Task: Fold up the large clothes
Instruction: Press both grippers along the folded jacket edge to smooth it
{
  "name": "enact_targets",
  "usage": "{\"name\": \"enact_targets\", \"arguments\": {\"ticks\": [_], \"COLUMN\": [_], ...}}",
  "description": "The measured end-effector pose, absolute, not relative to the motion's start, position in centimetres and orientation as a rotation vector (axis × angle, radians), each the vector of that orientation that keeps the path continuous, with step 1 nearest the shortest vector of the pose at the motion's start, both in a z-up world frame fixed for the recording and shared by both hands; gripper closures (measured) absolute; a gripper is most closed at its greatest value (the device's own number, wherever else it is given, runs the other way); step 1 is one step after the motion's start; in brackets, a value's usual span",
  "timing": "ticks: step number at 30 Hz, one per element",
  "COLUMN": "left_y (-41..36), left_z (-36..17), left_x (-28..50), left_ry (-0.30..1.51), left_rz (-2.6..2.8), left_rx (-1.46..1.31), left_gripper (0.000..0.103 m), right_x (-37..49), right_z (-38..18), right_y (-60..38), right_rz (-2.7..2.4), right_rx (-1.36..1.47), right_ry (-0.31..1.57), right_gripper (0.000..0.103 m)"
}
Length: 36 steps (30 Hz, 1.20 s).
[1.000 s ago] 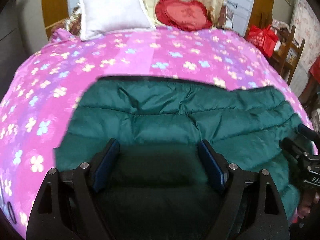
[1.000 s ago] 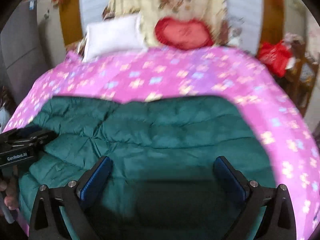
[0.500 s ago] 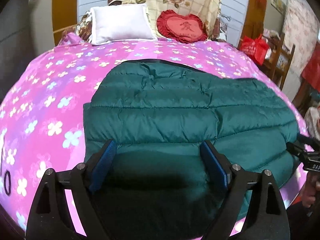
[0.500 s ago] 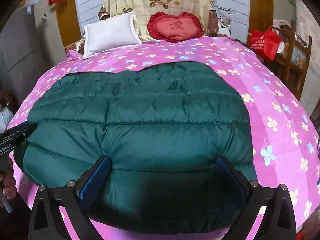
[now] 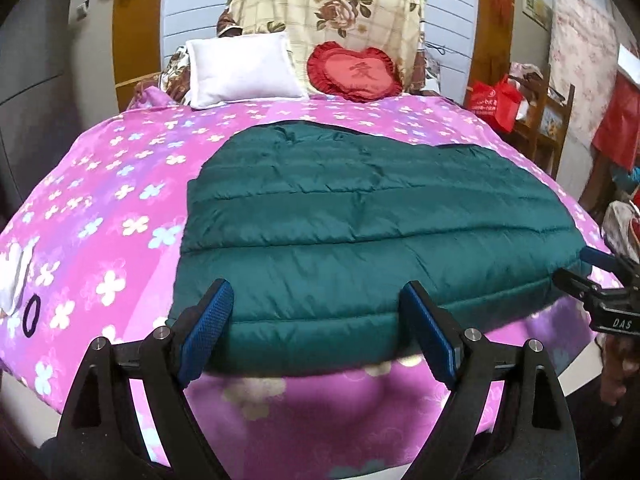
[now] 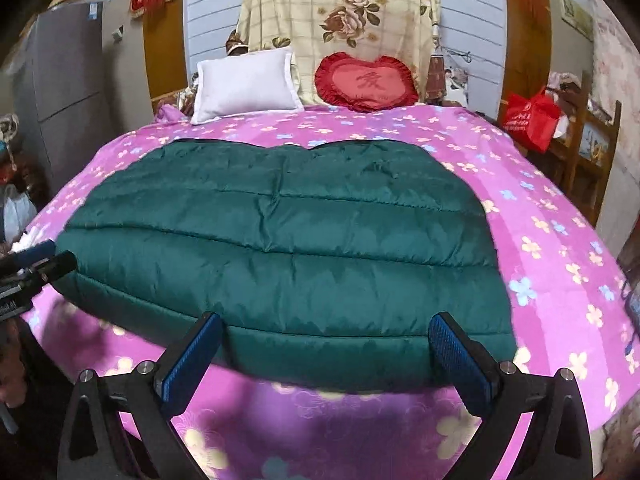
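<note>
1. The big dark green quilted puffer jacket (image 5: 372, 216) is lying flat on the bed, spread across the pink flowered bedspread (image 5: 120, 184). Its near hem sits right by the foot edge of the bed.
2. The left claw (image 5: 318, 330) is spread wide, blue pads (image 5: 208, 320) well apart. The jaws have just been opening a bit more, and they're gripping nothing; in its own view the jacket's hem shows in the gap between the pads, but the pads aren't pressing on it.
3. Same deal for the right claw (image 6: 326, 354): jaws wide, blue pads (image 6: 460, 354) not pinching anything, with the jacket's hem and some bedspread showing between them.
4. Each claw peeks into the other's camera. The right one shows up at the jacket's right edge in the left view, the left one at the jacket's left edge in the right view, with a bit of hand below it. Can't tell if either touches the fabric there.
5. Up at the head of the bed there's a white pillow (image 6: 246, 84) and, just to the right of it, a red heart-shaped cushion (image 6: 366, 82), both in front of a cream rose-print cloth (image 6: 340, 12).
6. A red bag (image 6: 530, 118) sits on a wooden shelf unit (image 6: 588, 148) off to the right of the bed.
</note>
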State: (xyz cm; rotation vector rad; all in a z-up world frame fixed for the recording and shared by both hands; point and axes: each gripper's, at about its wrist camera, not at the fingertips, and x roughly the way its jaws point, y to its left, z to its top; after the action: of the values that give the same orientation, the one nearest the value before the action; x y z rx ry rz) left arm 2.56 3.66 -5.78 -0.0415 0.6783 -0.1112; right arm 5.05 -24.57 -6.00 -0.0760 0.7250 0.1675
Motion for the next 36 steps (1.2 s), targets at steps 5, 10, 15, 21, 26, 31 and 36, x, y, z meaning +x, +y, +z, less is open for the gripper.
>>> {"name": "enact_targets", "arguments": {"ticks": [5,10,15,21,26,31,36], "left_y": [3.5,3.4,3.8,4.1,3.0,2.2,2.0], "left_z": [-5.6,-4.7,-4.6,-6.3,-6.2,-6.7,-7.2], "left_x": [3.0,3.5,3.4,3.1,2.5,2.3,2.6], "left_ry": [0.707,0.775,0.734,0.711,0.695,0.702,0.724], "left_rz": [-0.126,-0.092,-0.081,-0.035,-0.074,-0.085,-0.077], "left_rx": [-0.089,-0.179,-0.216,-0.137,-0.084,-0.04,-0.022], "left_gripper": [0.016,0.016,0.016,0.016,0.016,0.016,0.016], "right_x": [4.9,4.1,4.2,4.4,4.2,4.3,6.7], "right_z": [-6.0,-7.0,-7.7,-7.0,-5.5,-4.5,-6.6], "right_y": [-23.7,-23.4,-24.8,-25.2,-25.0,-24.5,-23.7], "right_rz": [0.165,0.135,0.103,0.077,0.042,0.118,0.135], "right_rx": [-0.089,-0.159,-0.145,-0.109,-0.096,-0.043,-0.044], "right_ry": [0.721,0.762,0.795,0.744,0.646,0.575,0.667], "right_gripper": [0.0,0.0,0.0,0.0,0.0,0.0,0.0]}}
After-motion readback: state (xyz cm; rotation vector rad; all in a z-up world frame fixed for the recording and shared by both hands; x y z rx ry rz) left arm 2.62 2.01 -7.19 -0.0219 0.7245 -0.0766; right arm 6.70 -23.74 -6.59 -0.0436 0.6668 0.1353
